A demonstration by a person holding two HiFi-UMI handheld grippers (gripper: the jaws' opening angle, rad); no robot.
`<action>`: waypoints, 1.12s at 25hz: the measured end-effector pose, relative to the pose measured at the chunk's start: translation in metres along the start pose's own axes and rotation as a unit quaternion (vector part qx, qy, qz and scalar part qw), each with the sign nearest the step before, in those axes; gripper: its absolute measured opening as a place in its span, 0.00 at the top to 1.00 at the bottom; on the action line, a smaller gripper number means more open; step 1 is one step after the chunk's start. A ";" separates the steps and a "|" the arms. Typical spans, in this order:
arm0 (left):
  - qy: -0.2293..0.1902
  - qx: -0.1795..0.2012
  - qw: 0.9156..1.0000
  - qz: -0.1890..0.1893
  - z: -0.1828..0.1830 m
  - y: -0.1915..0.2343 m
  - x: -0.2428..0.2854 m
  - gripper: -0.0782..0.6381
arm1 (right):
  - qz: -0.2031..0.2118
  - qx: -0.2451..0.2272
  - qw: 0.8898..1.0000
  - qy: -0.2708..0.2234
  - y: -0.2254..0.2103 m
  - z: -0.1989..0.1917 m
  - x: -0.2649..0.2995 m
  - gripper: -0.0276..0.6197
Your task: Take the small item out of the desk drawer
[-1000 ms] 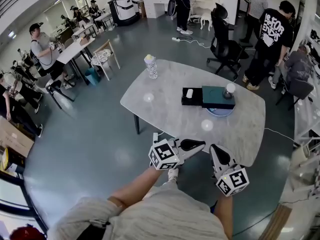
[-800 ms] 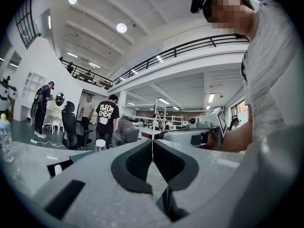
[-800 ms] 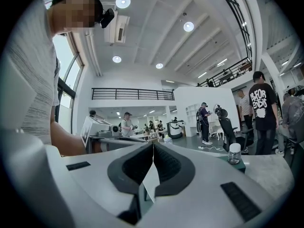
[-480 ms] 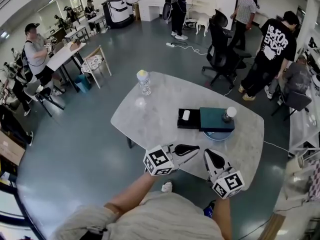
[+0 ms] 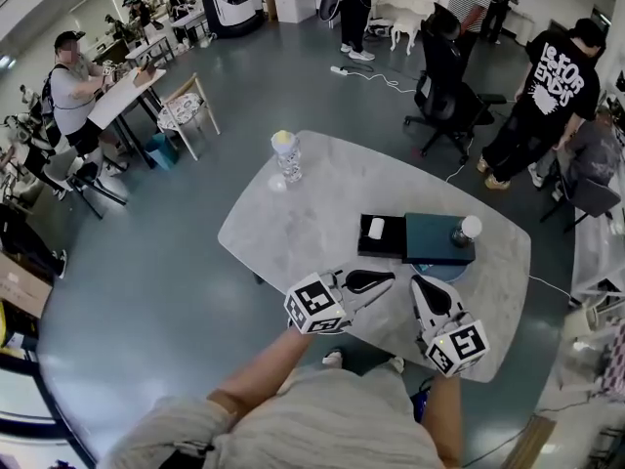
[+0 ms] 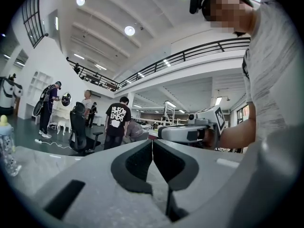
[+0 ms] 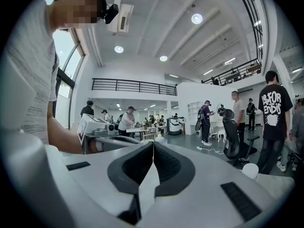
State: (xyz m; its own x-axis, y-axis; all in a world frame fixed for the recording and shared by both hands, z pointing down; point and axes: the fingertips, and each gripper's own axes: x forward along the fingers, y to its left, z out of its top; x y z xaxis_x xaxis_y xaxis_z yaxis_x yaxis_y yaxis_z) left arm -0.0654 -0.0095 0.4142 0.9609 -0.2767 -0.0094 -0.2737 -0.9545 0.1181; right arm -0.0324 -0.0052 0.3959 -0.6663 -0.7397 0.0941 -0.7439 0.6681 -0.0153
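One small white rounded item, lying in open black drawer: head view only. Gripper views: left gripper and right gripper, jaws clenched, empty.

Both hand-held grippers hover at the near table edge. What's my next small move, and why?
Probably reach the left hand-held gripper toward the open drawer and part its jaws: it is shut and empty, and the small white item lies untouched inside.

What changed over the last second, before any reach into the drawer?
The person edged closer to the table, both grippers carried along. Nothing was grasped or released. The left gripper and right gripper stay shut and empty; the drawer stays open, small white item inside.
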 end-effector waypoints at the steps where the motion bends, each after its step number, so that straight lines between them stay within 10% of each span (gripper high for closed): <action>1: 0.002 -0.003 1.000 0.002 -0.003 0.004 0.002 0.87 | 0.001 0.000 1.000 0.003 -0.005 -0.002 0.003 0.94; 28: 0.082 -0.052 0.985 0.146 -0.069 0.148 0.081 0.87 | 0.074 0.032 0.996 0.040 -0.131 -0.053 0.060 0.94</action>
State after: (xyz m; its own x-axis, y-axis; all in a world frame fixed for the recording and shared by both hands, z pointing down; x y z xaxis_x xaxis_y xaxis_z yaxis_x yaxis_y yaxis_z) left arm -0.0256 -0.1658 0.4996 0.8377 -0.5086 0.1987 -0.5422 -0.8179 0.1923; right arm 0.0273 -0.1329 0.4561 -0.7646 -0.6230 0.1650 -0.6412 0.7612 -0.0971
